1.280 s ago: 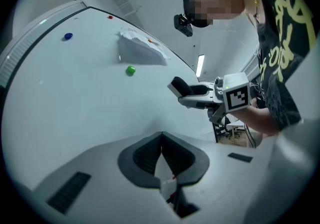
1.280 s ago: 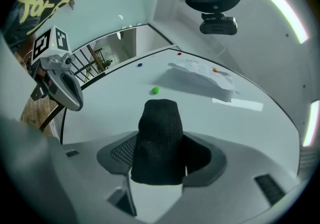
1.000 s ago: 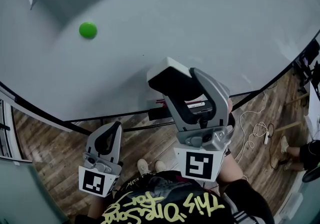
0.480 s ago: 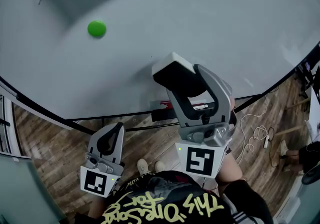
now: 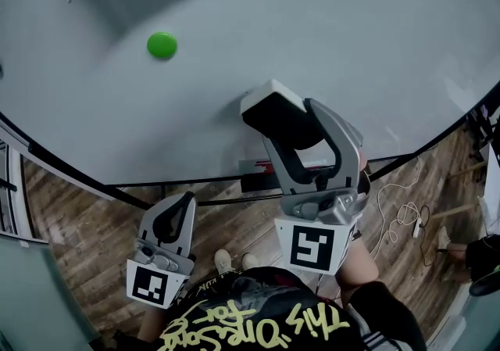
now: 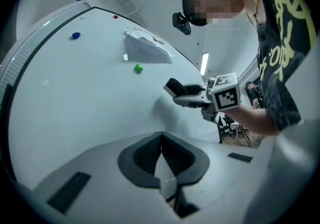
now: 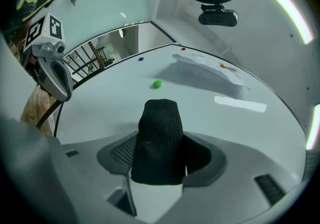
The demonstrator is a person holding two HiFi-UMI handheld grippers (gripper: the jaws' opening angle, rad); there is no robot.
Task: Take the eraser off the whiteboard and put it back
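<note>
A wide whiteboard (image 5: 351,44) fills the view, wood floor (image 5: 78,232) below it. The eraser (image 5: 269,99) is pinched between the right gripper's (image 7: 162,154) jaws, black felt side up, and held close to the board's lower part; contact cannot be made out. A green magnet (image 5: 162,45) is seen up-left. The left gripper (image 5: 173,213) is held low, jaws pressed together, nothing between them.

Eraser (image 7: 159,138): oblong, black felt face w/ white back. Clamped btwn the 2 jaws of right gripper (image 7: 161,163), free end sticking out toward whiteboard (image 7: 115,106). It's close over the board's lower part, near the bottom edge; can't tell if touching. Whiteboard: big, white, dark-framed.
</note>
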